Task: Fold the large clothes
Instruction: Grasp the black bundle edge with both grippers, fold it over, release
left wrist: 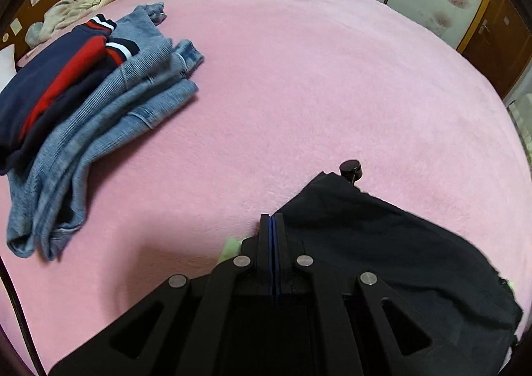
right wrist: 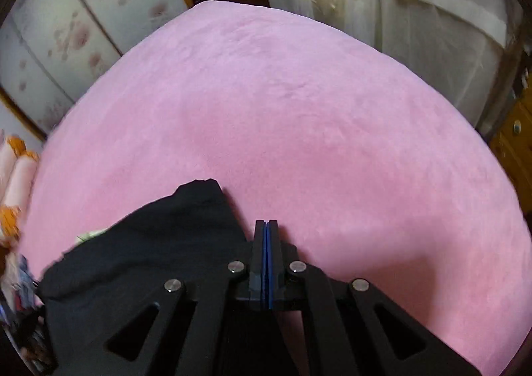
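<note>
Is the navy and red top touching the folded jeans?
Touching. The left wrist view shows the navy and red top lying directly on the folded jeans, overlapping their left side with no gap.

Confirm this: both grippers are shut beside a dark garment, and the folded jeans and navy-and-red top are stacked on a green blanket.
Wrong colour. The blanket is pink, as the left wrist view shows. The rest holds: left gripper and right gripper are shut beside the dark garment; the jeans and top are stacked.

Garment: dark navy, thin, soft cloth garment, bunched and creased
Pose: draped in loose folds, one rounded corner pointing away
Place: on pink fleece bed cover, near edge
Other view: same dark cloth lying left of centre
</note>
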The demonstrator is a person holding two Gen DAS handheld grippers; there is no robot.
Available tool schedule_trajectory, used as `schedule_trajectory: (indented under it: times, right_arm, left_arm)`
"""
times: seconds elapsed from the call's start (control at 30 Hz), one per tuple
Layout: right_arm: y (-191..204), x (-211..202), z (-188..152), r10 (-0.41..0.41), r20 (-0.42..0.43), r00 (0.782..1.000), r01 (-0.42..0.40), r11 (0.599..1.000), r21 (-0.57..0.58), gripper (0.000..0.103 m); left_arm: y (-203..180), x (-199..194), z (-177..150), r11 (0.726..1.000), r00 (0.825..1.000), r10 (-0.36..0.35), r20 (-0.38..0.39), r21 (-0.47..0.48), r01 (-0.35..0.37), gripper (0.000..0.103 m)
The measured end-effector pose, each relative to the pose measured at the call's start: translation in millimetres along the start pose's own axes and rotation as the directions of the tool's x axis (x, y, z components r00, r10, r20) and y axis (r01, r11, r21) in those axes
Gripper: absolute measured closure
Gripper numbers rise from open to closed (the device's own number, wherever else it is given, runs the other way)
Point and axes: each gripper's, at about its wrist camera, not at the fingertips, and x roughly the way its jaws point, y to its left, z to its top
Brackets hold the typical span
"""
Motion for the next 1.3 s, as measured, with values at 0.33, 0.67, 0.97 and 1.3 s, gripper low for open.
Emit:
schedule_trajectory:
  times: [0.33,0.67,0.97,1.3]
  right_arm:
    - [67,-67,-17,0.147,0.079,0.986,-0.142,0.987,-0.07,0.103]
    - [173,-54,-123,0.274,-0.179,0.945,-0.321,0.885,-0.337,0.103]
    - [192,-49,-181,0.224,-0.299,0.927,-0.325,0.88,-0.347,0.103]
    - [203,-28,-203,0.106,-0.277,0.955,-0.234,0.845,-0.481,0.103]
  left_arm:
    - [-12,-80,-31,0.999,0.999,-0.033,0.013,0.003,0.033,0.088]
    - [-10,-129,-125,0.998,0.994,-0.049,-0.093,-0.055,0.044,0.088]
    - [14,-143,-176,0.984,0.981,-0.081,-0.177,-0.169,0.051,0.088]
    - [57,-147,-211,0.944,0.964,-0.144,-0.223,-0.324,0.066,0.087]
